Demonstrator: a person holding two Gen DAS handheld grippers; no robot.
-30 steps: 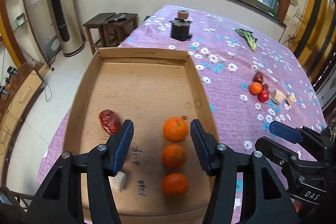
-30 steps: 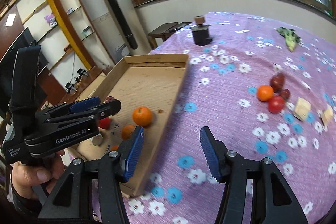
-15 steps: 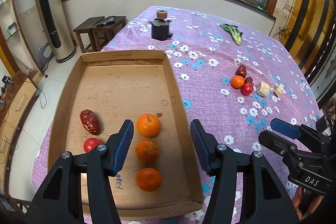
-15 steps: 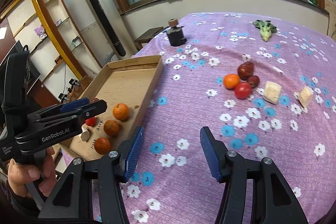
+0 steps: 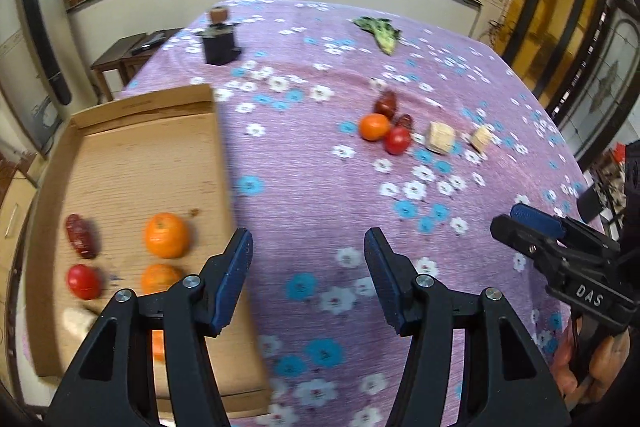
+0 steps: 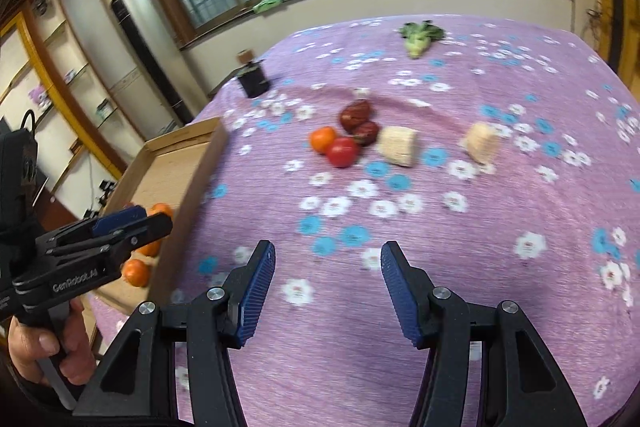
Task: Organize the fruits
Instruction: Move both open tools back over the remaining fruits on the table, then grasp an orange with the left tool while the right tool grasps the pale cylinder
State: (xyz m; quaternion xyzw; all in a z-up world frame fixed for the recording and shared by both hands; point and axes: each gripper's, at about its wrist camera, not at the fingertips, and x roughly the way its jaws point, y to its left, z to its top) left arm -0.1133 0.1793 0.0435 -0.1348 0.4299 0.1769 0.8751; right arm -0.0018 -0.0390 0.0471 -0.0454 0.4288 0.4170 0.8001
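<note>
A cardboard tray (image 5: 216, 131) lies at the left of the purple flowered cloth. It holds oranges (image 5: 166, 235), a tomato (image 5: 83, 281) and a red date (image 5: 80, 235). Loose on the cloth further off sit an orange (image 6: 323, 139), a tomato (image 6: 342, 151) and two dark red fruits (image 6: 355, 114). My left gripper (image 5: 306, 247) hovers over the cloth by the tray's right wall, its jaws opening with nothing between them. My right gripper (image 6: 328, 255) is open and empty, short of the loose fruit.
Two beige blocks (image 6: 398, 145) (image 6: 482, 143) lie right of the loose fruit. A black jar with a cork (image 5: 219, 41) and a green vegetable (image 5: 380, 31) stand at the far end. Wooden stools (image 5: 124, 55) sit past the table's left edge.
Both grippers have swung right, away from the tray and toward the loose fruit. The tray has slid to the left of both views. The left jaws stand slightly wider.
</note>
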